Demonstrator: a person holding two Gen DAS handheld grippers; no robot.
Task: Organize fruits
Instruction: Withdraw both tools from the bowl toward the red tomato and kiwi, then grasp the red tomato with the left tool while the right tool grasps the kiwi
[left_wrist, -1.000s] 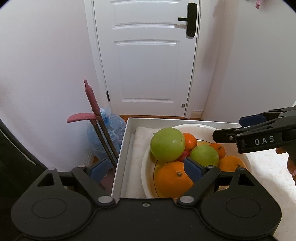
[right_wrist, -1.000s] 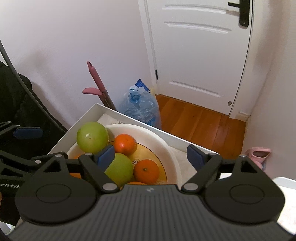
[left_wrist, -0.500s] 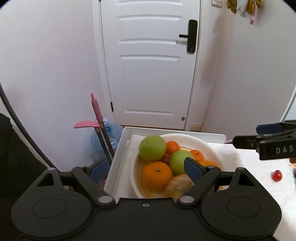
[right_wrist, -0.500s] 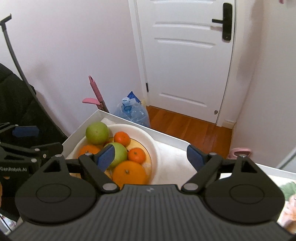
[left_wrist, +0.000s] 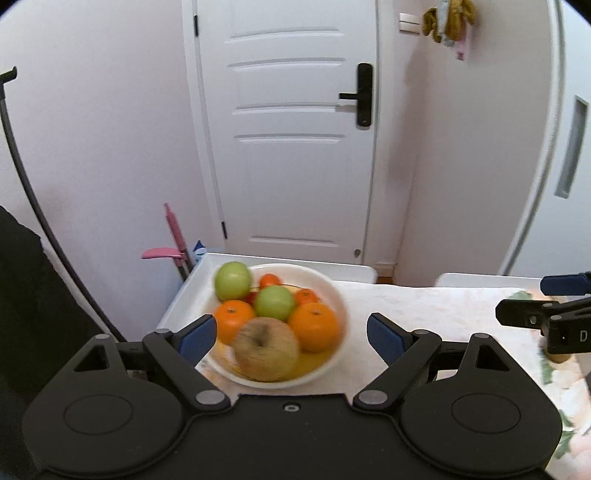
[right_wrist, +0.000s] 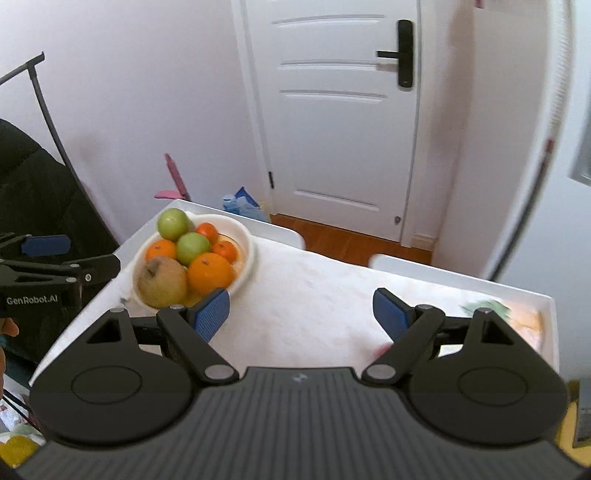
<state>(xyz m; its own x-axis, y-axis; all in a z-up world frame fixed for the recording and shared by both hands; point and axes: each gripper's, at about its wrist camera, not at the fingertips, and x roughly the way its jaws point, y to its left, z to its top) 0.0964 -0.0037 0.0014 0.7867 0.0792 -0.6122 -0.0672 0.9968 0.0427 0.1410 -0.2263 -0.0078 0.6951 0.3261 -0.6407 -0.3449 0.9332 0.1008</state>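
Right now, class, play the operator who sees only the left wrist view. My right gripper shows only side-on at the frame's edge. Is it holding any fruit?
Observer: No. In the right wrist view the right gripper is open, with nothing between its blue pads.
Operator: Is anything loose on the cloth near it?
Observer: A small reddish blur lies by its right finger. It is too blurred to name.
Operator: What about my left gripper, seen from outside?
Observer: The left gripper is open too, and its body reads GenRobot.AI.
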